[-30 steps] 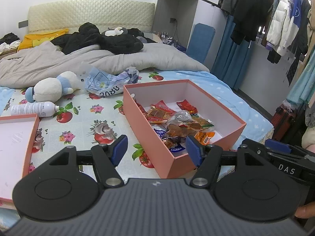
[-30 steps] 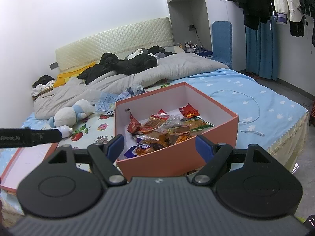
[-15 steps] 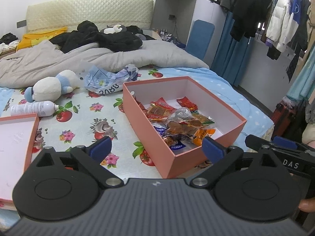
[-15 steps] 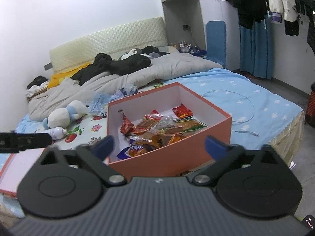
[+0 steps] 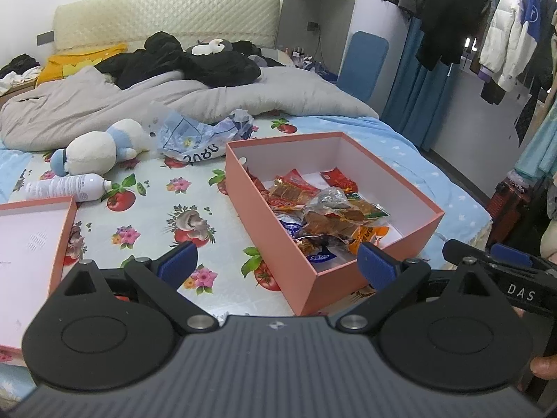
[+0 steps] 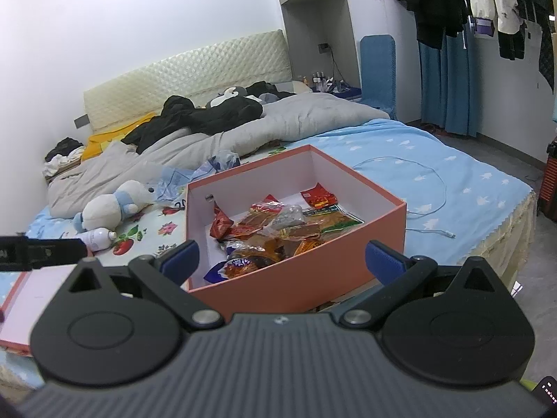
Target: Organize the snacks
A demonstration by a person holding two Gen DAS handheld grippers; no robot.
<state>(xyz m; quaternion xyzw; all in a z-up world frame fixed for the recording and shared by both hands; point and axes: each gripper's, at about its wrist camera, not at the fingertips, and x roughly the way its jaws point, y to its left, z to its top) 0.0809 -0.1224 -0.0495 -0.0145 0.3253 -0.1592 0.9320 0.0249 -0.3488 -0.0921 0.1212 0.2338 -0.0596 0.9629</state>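
Both grippers hang short of the near edge of the bed, aimed down at an open salmon-pink box point(image 5: 278, 230) that sits on the fruit-print sheet point(image 5: 156, 216). Left gripper point(image 5: 276, 264): jaws spread wide, nothing between the blue pads. Right gripper point(image 6: 282, 261): same — jaws fully apart, holding nothing; the box's near wall fills the gap between its fingers in the right wrist view.

Snacks point(image 5: 330, 214) lie heaped inside the box, toward its near and middle part: red, orange and brown wrappers, one silvery packet, a blue-and-white pack nearest the front corner. The far end of the box floor is bare white.

Surroundings:
- Box lid point(image 5: 31, 240), inner side up, at the left of the sheet, well apart from the box.
- White spray bottle point(image 5: 66, 186) lying on its side just beyond the lid.
- Plush toy point(image 5: 97, 146), white and pale blue, beside the bottle.
- Crumpled blue plastic bag point(image 5: 202, 136) just behind the box's far-left corner.
- Grey duvet point(image 5: 174, 101) bunched further back with black clothing point(image 5: 195, 59) on top.
- A pale cable point(image 6: 435, 188) loops on the blue starred sheet to the right of the box.
- Coats hang on a rail point(image 5: 487, 17) at right.

Between the grippers and the snacks stands only the box's own wall — the open top is unobstructed.
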